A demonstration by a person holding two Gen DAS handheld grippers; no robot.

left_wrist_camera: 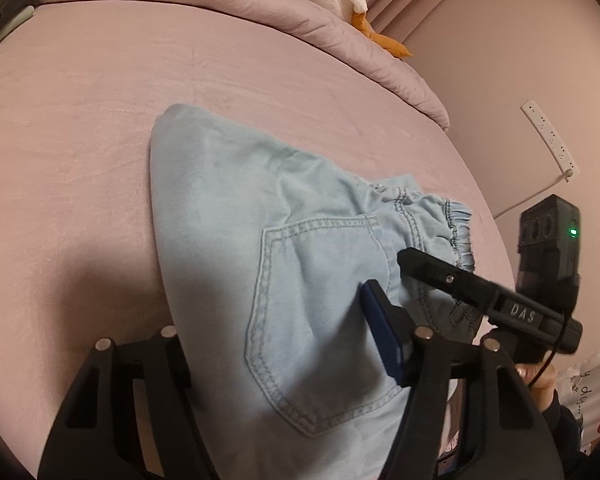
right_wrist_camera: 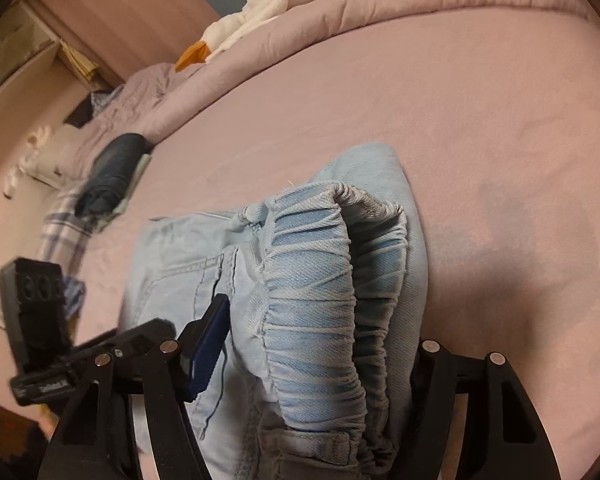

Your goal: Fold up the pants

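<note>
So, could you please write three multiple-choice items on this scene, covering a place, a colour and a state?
1. Where do the light blue jeans lie?
A. on the pink bed sheet
B. on a wooden floor
C. in a basket

2. What colour is the lit lamp on the right gripper?
A. red
B. green
C. blue

3. How does the elastic waistband sit?
A. flat on the sheet
B. cut in two
C. raised and bunched

Answers: 1 A, pink sheet surrounds the denim; 2 B, a green dot glows on its camera box; 3 C, it arches up before the right wrist camera.
</note>
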